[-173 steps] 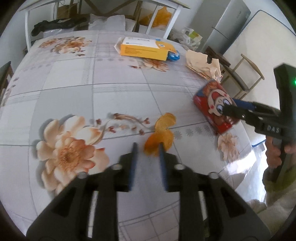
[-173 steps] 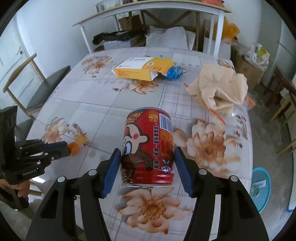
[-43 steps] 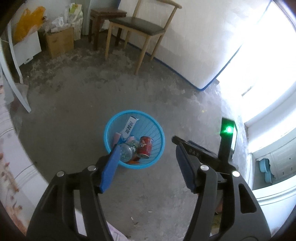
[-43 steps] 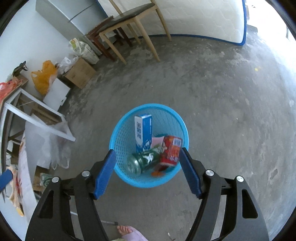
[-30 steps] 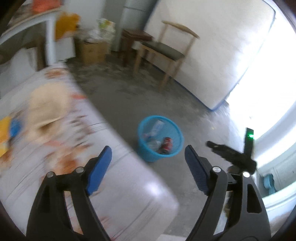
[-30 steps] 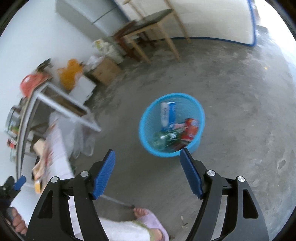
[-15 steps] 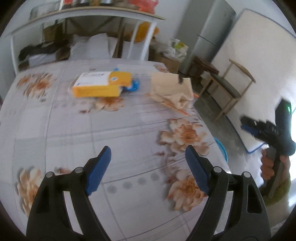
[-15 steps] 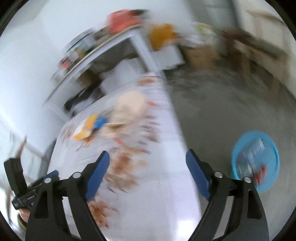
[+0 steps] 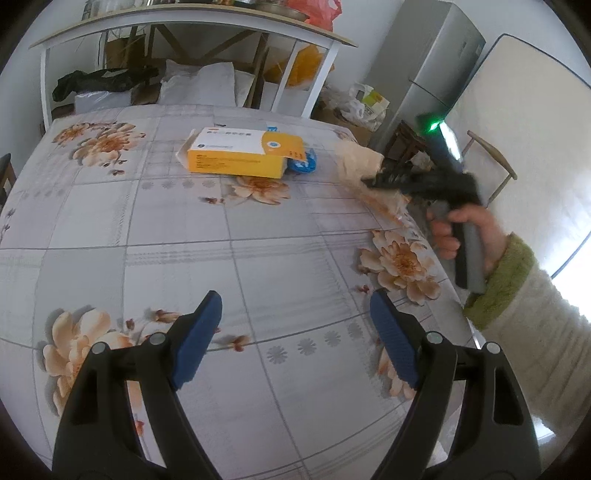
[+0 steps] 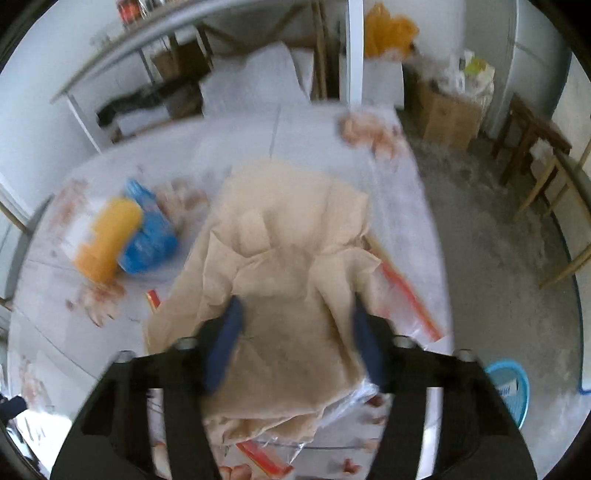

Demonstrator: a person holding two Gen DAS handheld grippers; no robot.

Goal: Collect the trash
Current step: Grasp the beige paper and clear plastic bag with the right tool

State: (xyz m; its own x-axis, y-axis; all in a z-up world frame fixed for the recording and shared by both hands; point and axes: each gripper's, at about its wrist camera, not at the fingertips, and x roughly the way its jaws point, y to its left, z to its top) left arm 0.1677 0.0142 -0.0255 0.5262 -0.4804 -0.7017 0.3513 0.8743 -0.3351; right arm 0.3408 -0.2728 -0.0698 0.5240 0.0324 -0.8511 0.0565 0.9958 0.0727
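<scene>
A crumpled beige paper (image 10: pixel 288 258) lies on a clear plastic bag with a red strip (image 10: pixel 410 291) at the right edge of the floral table (image 9: pixel 177 229). My right gripper (image 10: pixel 293 325) is open, its jaws straddling the paper's near part; it also shows in the left wrist view (image 9: pixel 373 181) at the paper (image 9: pixel 354 162). My left gripper (image 9: pixel 295 314) is open and empty above the table's front. A yellow box (image 9: pixel 240 155) and a blue wrapper (image 9: pixel 303 162) lie at the back. The blue trash basket (image 10: pixel 509 384) stands on the floor at right.
A white shelf table (image 9: pixel 184 22) with bags under it stands behind the table. A grey fridge (image 9: pixel 428 66), cardboard box (image 10: pixel 450 110), dark stool (image 10: pixel 532 140) and wooden chair (image 9: pixel 491 162) stand on the concrete floor at right.
Both grippers swung from the trash basket on the floor back to the table. My right gripper has come down over the beige paper. My left gripper hovers open over the table.
</scene>
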